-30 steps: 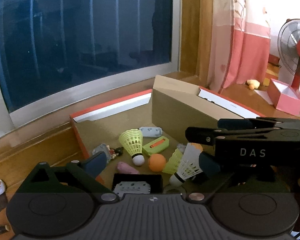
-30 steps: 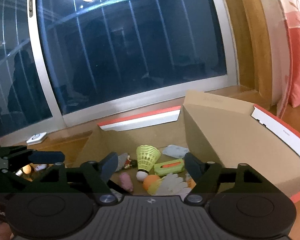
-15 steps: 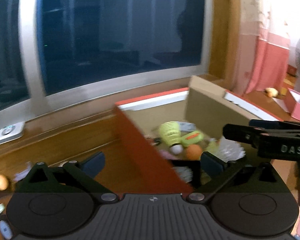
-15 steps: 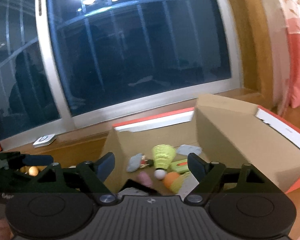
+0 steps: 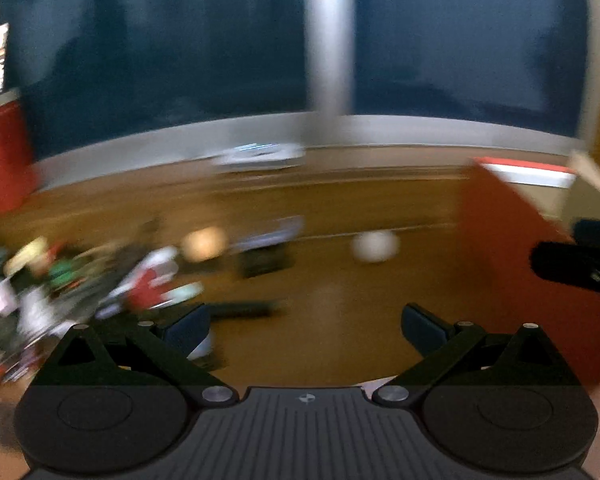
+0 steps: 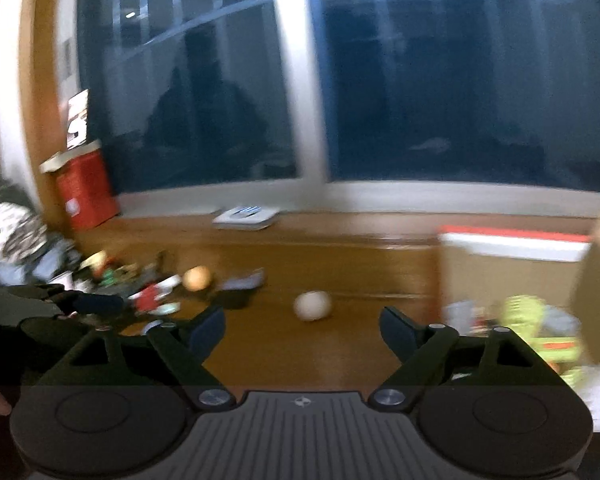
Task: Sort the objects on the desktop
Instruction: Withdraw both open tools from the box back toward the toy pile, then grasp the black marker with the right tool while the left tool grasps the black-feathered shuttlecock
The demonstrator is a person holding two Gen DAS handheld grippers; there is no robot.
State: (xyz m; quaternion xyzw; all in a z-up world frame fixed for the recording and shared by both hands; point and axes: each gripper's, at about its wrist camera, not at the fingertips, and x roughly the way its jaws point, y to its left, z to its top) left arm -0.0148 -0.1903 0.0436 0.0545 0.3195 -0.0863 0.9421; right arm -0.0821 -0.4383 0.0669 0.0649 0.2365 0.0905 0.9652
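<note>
Both views are motion-blurred. My left gripper is open and empty above the wooden desk. A white ball and an orange ball lie ahead of it, with a heap of small mixed objects at the left. My right gripper is open and empty too; the white ball lies just beyond its fingertips and the orange ball further left. The cardboard box with yellow-green items inside stands at the right. The other gripper shows as a dark shape at the right edge.
A dark window with a pale frame runs behind the desk. A flat white device lies on the sill and a red container stands at the far left. The box's red side wall rises on the right. A small black object sits mid-desk.
Both grippers have swung left, away from the box interior and toward the loose objects on the desk. The box has slid to the right edge. Both stay open.
</note>
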